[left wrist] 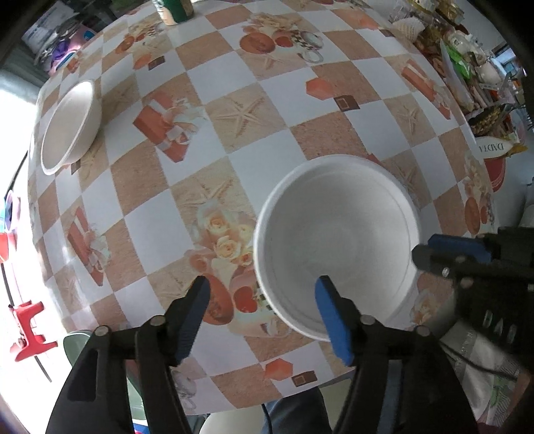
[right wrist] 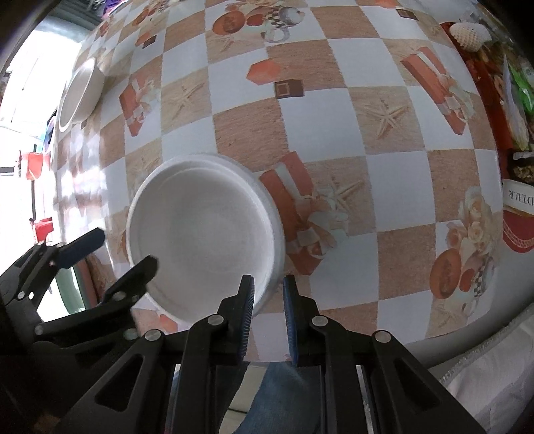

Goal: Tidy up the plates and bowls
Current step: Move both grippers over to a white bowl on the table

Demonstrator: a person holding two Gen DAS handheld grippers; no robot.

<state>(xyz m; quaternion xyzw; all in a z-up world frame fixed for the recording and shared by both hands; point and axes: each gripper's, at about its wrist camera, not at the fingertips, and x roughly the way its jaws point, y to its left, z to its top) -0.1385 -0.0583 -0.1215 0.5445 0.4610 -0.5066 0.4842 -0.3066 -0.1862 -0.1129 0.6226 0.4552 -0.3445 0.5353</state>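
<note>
A white foam bowl stands near the front edge of the patterned table; a second rim at its far side suggests nested bowls. My left gripper is open and straddles the bowl's left rim, one finger inside and one outside, pads not pressing. My right gripper is shut on the bowl's right rim. A cream bowl sits apart at the table's far left edge.
Snack packets and boxes crowd the table's right side. Jars stand at the far edge. A red object lies off the table at the left. A person's leg in jeans is below the front edge.
</note>
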